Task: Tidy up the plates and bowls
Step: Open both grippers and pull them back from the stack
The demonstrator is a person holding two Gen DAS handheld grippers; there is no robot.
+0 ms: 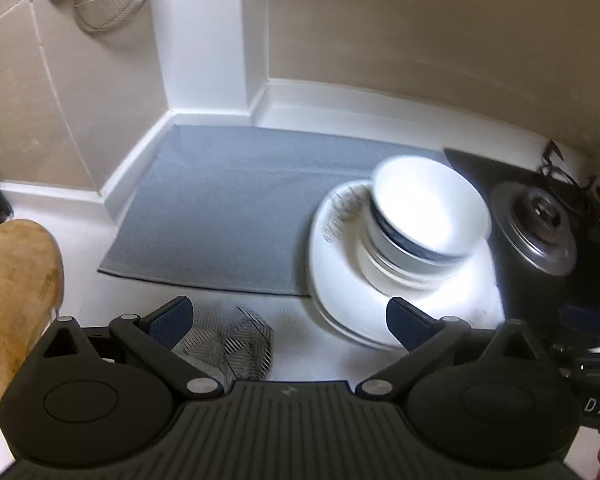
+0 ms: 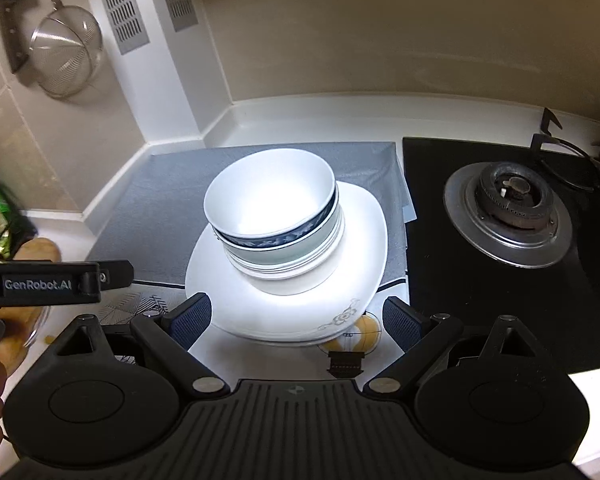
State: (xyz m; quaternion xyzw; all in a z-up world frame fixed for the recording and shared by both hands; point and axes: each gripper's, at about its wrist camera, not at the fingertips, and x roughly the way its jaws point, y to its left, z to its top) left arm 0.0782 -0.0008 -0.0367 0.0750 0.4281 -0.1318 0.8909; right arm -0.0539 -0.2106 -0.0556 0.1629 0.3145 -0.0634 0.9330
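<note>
1. Right wrist view is showing the right gripper hovering with its jaws spread apart and nothing between them, the near rim of the plates lying just ahead.
2. Left wrist view is showing the left gripper likewise gaping and carrying nothing, hanging over the white counter to the left of the plates.
3. Nested bowls are sitting in one leaning pile on the stacked plates, which are overlapping the right edge of the grey mat, beside the hob.
4. Judging progress: the crockery is already gathered into one stack, which fits a finished tidy-up or a pile awaiting sorting.
</note>
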